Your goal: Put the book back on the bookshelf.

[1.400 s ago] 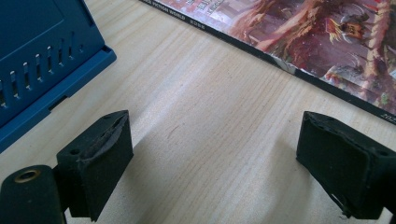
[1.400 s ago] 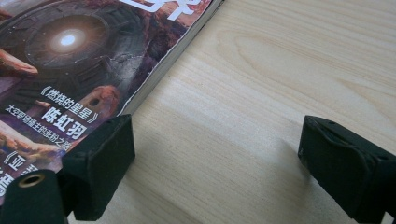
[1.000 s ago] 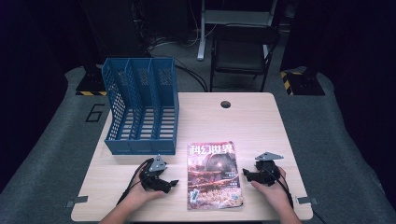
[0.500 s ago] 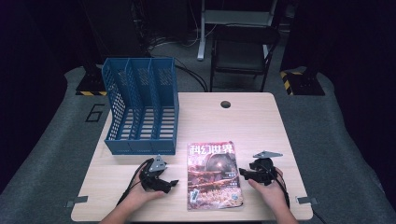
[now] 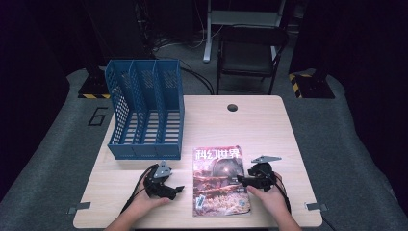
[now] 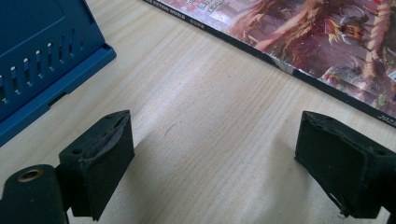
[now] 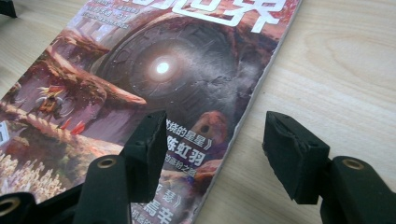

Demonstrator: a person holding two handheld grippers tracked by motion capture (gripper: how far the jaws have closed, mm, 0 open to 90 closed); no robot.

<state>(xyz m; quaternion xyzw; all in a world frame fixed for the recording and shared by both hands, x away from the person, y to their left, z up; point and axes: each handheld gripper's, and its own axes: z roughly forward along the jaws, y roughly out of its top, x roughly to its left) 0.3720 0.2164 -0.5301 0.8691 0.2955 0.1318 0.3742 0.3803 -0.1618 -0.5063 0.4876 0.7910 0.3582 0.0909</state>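
Since the magazine (image 5: 220, 180) lies flat at the desk's (image 5: 269, 125) near edge, its right edge between the spread, just-widened jaws of the right gripper (image 5: 242, 180), slide one jaw under before pinching; left gripper (image 5: 179, 188) rests spread, empty.

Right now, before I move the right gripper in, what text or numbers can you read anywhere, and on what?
"科幻世界": large white title on the magazine cover.
"陈虹羽": white print lower on the cover, between the right gripper jaws.
"6": painted on the grey floor mat left of the table.
"...FICTION WORLD": partly cut off, along the magazine's spine.
Other small cover lines: too blurred to read.
Blue file rack: no text.
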